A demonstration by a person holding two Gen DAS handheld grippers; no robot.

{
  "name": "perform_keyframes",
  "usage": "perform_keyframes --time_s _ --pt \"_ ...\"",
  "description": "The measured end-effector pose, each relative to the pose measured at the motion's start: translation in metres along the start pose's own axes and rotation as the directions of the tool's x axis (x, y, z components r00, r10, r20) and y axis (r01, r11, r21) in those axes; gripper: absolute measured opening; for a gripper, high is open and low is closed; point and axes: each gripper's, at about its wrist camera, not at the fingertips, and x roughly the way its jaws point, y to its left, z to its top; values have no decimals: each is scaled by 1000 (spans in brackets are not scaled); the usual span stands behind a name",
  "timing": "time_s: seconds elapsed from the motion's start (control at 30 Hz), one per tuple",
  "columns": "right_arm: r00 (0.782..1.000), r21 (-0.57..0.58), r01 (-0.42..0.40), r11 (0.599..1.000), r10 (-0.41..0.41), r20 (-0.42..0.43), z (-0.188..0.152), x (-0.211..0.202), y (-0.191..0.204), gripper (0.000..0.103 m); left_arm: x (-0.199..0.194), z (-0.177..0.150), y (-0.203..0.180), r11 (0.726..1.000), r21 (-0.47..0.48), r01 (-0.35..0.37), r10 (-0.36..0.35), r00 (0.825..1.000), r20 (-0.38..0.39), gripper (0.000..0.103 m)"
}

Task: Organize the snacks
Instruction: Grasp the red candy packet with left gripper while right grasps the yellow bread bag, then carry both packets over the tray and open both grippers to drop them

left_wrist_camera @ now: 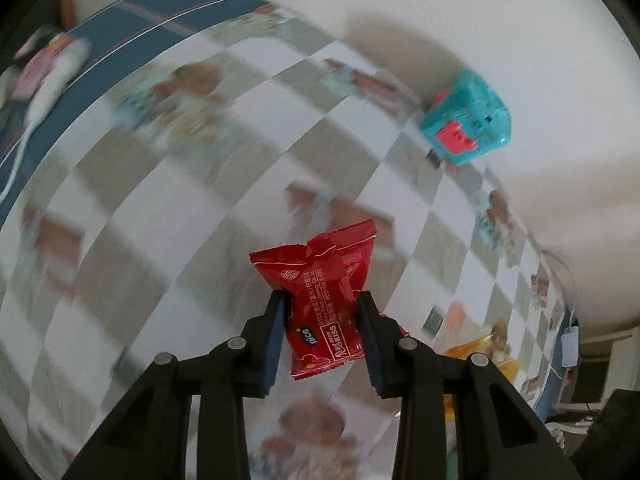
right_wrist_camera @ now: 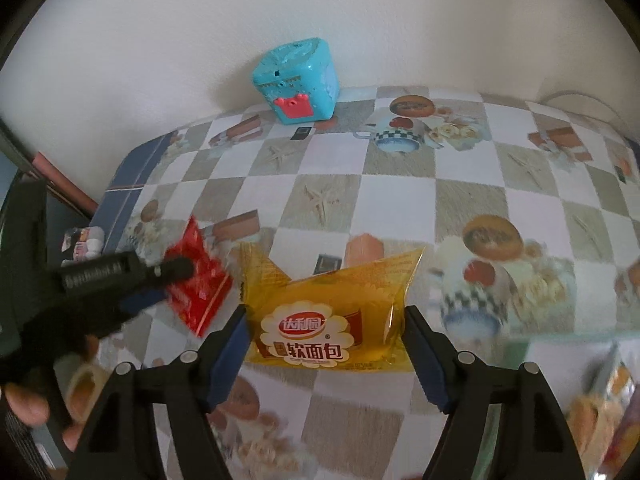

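Gripping crinkly red snack packet [left_wrist_camera: 328, 296], left tongs [left_wrist_camera: 322, 300] clamped | right tongs [right_wrist_camera: 326, 320] pinch glossy yellow bread pack [right_wrist_camera: 332, 320] | right view only: person's fingers [right_wrist_camera: 24, 404]

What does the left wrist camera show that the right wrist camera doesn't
Only the left wrist view shows the printed front of the red foil snack packet pinched between the left tongs, and a blurred white and pink item on the blue cloth border.

Only the right wrist view shows the right tongs around the yellow soft-bread packet, and a hand on the left tool.

Both show the teal plastic cube box by the wall and the checkered tablecloth.
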Motion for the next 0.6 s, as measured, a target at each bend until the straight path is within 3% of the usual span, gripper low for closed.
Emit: perform_keyframes --time_s 0.33,0.6 --pt "999 98 -16 995 12 47 -60 -58 -12 77 -55 -82 11 999 -38 14 -12 998 66 37" --pt "993 169 -1 986 -19 116 -98 -115 -32 77 -89 -141 -15 998 16 66 -67 992 110 37"
